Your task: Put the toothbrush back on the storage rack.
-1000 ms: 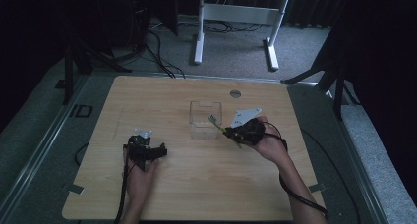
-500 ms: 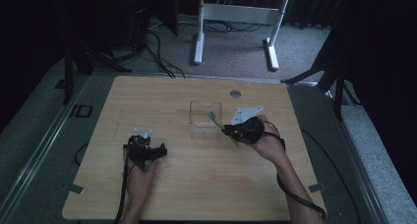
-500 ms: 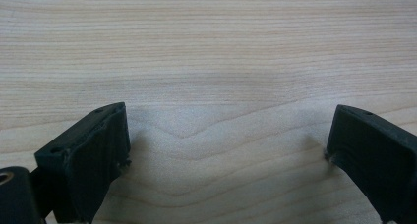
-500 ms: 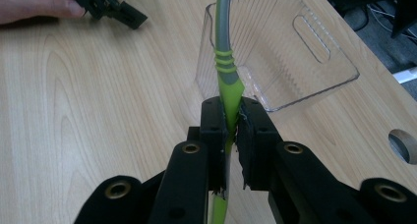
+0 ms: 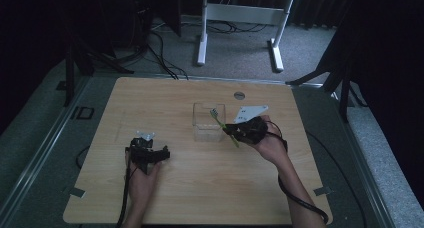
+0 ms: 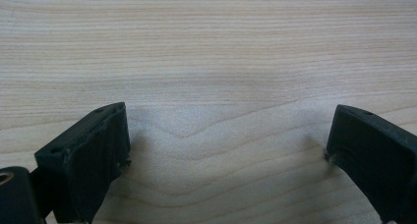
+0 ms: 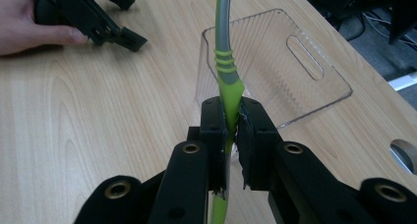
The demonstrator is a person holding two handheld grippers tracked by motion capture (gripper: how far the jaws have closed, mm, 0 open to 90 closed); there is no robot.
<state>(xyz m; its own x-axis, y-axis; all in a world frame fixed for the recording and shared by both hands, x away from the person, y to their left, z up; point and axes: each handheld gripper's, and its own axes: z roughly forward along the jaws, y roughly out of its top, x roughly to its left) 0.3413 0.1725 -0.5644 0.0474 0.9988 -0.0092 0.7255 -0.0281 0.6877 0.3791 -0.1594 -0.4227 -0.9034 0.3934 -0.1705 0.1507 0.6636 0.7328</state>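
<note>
Midway through placement, right claw (image 7: 231,130) pinched a green toothbrush (image 7: 227,81) over the clear bin (image 7: 295,71), awaiting lowering; left claw (image 6: 226,150) rested spread on the worktop (image 6: 206,47).

No legible text, label, brand, number or sign is found in any view. The desk (image 5: 200,188) bears bare wood grain only. The clear plastic box (image 7: 290,71) carries moulded ribs and a slot, without lettering. The green-handled tool (image 7: 228,86) shows raised rings, no marking. The black claws carry screw holes, no print.
</note>
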